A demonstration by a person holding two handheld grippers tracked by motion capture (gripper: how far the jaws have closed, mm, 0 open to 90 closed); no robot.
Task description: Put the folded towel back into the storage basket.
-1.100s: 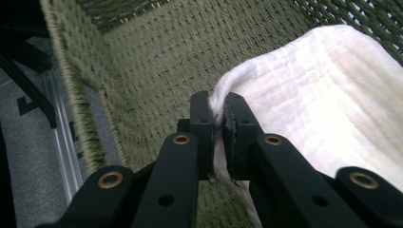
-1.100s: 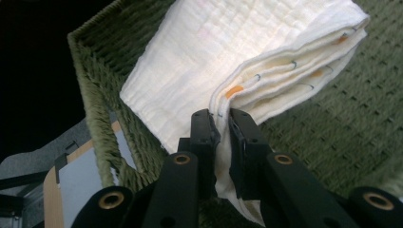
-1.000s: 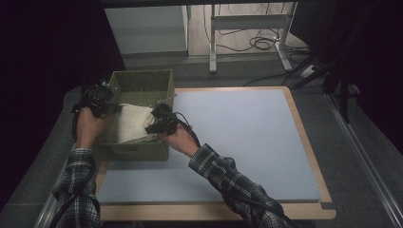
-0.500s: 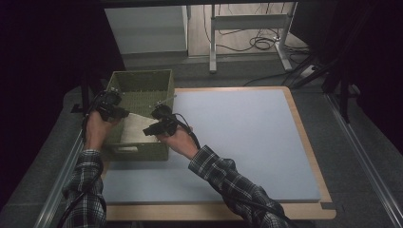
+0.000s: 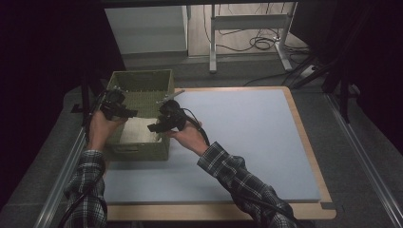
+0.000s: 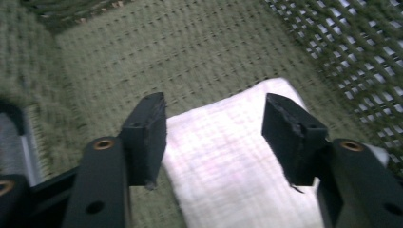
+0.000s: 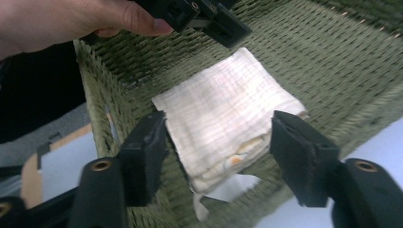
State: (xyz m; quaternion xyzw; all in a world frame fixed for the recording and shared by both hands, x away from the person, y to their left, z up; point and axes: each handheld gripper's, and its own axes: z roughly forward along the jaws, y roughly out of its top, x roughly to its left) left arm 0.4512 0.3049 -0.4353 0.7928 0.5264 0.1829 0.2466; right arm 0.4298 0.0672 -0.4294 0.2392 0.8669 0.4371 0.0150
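Note:
A folded cream cloth (image 5: 137, 131) lies inside the green woven basket (image 5: 142, 76), toward its near end. My left gripper (image 5: 125, 113) hovers over the basket's left side. Its jaws have just been opening and stand apart above the cloth (image 6: 237, 161), not touching it. My right gripper (image 5: 155, 127) hangs over the basket's right rim. Its jaws have also just been opening, and they frame the cloth (image 7: 228, 111) without pressing on it. The left gripper (image 7: 209, 19) and its hand show beyond the cloth in the right gripper view.
The basket stands on the left end of a pale blue mat (image 5: 247, 133) on a wood-edged table. The basket's mesh wall (image 6: 351, 57) rises close beside the left gripper. Table legs and cables (image 5: 256, 42) lie on the floor beyond.
Both grippers have opened and let go of the cloth, which now rests lower in the basket. The left hand has shifted right over the basket; the right hand has lifted slightly.

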